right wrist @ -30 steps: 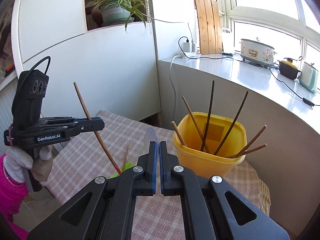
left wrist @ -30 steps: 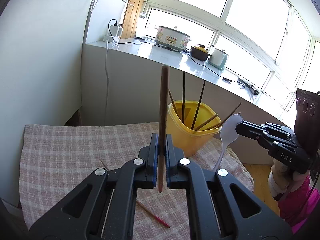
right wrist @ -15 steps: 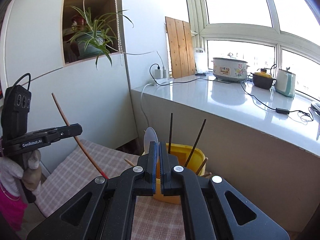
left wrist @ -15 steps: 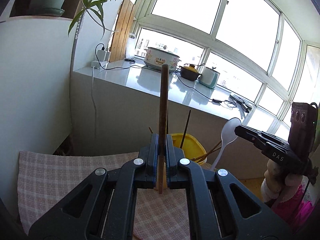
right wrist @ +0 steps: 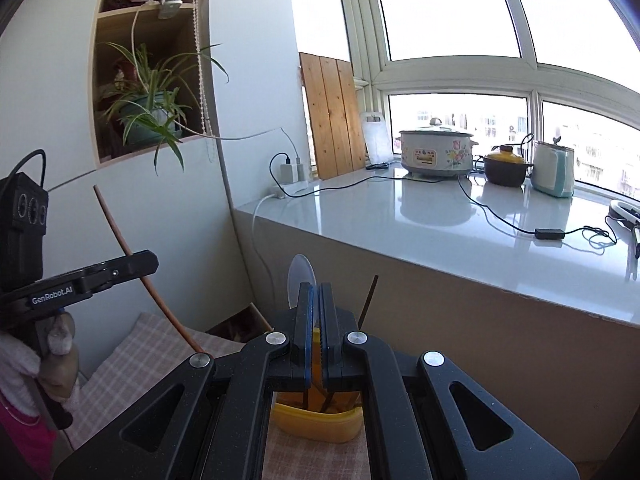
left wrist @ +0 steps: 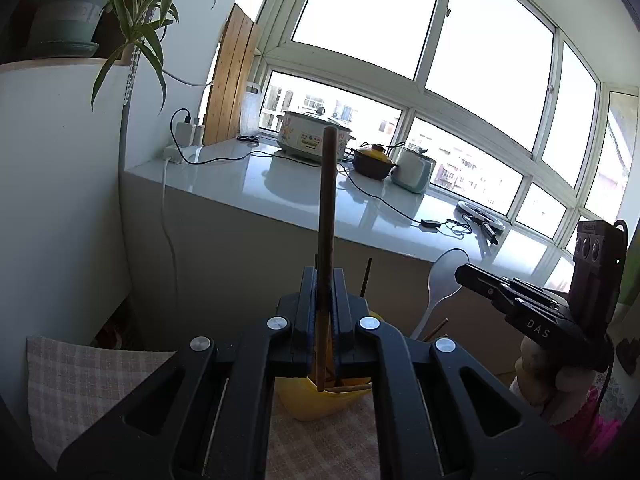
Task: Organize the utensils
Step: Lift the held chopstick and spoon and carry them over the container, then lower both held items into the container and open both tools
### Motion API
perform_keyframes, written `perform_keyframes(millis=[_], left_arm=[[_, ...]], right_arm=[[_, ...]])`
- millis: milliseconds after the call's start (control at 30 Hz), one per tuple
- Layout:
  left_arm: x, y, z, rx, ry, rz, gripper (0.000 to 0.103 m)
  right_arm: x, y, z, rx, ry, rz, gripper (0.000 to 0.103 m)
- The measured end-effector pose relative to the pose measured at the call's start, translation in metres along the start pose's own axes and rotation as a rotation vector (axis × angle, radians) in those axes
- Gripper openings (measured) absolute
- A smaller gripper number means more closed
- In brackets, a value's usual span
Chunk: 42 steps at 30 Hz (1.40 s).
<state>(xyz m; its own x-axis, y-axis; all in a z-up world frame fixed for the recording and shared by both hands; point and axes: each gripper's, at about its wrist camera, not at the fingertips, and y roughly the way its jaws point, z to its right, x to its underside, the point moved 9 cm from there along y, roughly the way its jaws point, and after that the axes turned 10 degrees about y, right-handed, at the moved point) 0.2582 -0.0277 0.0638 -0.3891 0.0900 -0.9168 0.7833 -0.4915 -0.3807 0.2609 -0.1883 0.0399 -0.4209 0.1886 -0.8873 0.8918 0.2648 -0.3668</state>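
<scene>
both tongs have risen, left tongs clamping the chopstick, right tongs pinching the spoon, whose bowl shows whole only from the left.

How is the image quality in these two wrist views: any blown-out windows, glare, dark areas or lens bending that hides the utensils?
Left wrist view: window panes blown out white, frames bowed by the fisheye, corners black; the chopstick stays sharp though backlit. Right wrist view: same overexposed glass, glare on the white counter; the yellow container sits mostly hidden and shaded behind the gripper, and the pale spoon is only partly visible.
</scene>
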Motion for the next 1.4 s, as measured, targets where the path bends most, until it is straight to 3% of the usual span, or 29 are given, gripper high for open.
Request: perform_keyframes(millis=[767, 1333, 1400], left_arm=[[0.032, 0.081, -0.001, 0.026, -0.024, -0.131, 0.004], [0.047, 0.086, 0.015, 0.060, -0.017, -0.161, 0.004], [0.046, 0.083, 0.017, 0.060, -0.015, -0.157, 0.010]], right_arm=[[0.026, 0.068, 0.034, 0.052, 0.019, -0.126, 0.001], [0.034, 0.062, 0.036, 0.057, 0.008, -0.147, 0.002], [0.034, 0.061, 0.035, 0.052, 0.012, -0.151, 0.003]])
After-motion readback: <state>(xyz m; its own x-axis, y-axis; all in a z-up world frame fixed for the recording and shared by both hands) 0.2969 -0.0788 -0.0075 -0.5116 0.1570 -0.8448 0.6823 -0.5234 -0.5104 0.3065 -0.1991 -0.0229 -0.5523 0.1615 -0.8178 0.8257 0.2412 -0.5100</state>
